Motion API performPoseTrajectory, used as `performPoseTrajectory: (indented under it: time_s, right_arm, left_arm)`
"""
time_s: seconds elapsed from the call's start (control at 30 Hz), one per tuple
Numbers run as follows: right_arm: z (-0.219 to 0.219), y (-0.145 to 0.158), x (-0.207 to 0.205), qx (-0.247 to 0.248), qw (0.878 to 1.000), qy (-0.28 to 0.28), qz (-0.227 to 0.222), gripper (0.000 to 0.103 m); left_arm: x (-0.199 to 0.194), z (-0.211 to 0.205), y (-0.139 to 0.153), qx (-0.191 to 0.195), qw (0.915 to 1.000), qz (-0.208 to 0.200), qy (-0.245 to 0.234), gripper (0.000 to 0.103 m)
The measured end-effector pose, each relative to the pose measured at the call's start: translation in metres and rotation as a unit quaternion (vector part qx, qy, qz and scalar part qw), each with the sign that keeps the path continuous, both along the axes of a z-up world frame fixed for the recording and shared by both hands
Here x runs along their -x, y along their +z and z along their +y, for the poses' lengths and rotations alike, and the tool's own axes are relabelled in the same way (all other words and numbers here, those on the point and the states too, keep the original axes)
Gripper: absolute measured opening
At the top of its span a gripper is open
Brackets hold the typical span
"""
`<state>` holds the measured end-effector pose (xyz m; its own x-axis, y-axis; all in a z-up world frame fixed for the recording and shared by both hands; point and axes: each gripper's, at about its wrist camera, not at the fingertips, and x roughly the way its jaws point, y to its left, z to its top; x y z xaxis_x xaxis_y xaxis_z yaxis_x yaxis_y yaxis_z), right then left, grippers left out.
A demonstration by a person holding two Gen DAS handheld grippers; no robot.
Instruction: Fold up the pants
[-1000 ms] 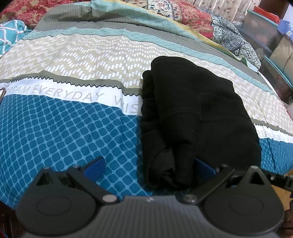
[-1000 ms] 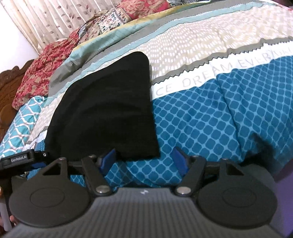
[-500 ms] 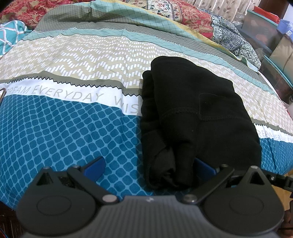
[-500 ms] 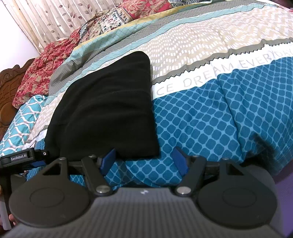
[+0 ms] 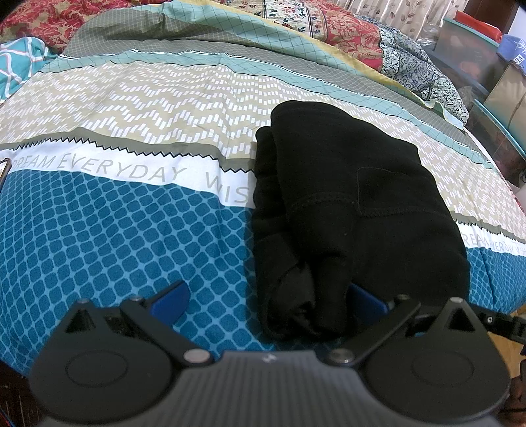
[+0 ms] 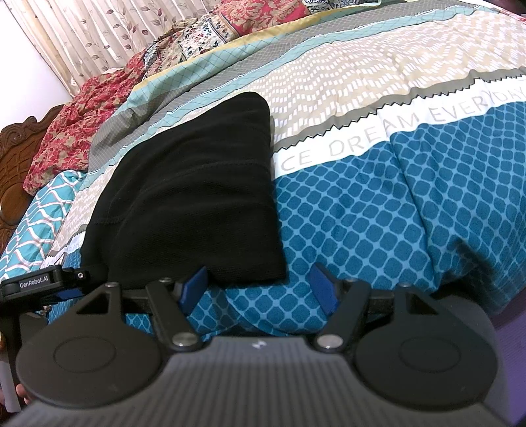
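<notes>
The black pants (image 5: 355, 210) lie folded into a compact bundle on the patterned bedspread (image 5: 131, 230). They also show in the right wrist view (image 6: 190, 203). My left gripper (image 5: 266, 302) is open, jaws wide apart; the near left end of the bundle lies between them, against the right finger. My right gripper (image 6: 259, 289) is open, its jaws at the bundle's near right corner; the left finger sits under the cloth edge. Neither gripper pinches the cloth. The left gripper's body (image 6: 39, 282) shows at the left of the right wrist view.
Red floral blankets and pillows (image 5: 328, 23) are heaped along the far side of the bed. A carved wooden headboard (image 6: 13, 170) and curtains (image 6: 108, 29) stand behind. Storage boxes (image 5: 476, 62) sit beside the bed at the right.
</notes>
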<state>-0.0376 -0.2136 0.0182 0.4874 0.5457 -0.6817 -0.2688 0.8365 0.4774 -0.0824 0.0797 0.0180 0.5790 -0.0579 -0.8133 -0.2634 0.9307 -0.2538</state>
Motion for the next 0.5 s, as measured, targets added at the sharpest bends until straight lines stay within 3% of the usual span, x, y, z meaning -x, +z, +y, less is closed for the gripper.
performPoseTrajectory:
  time_s: [0.5]
  right_arm:
    - [0.0001,0.0002,0.0009,-0.001,1.000,0.000,0.000,0.072]
  left_arm:
    - [-0.0002,0.0035,-0.0006,0.008,1.0000,0.001,0.000,0.103]
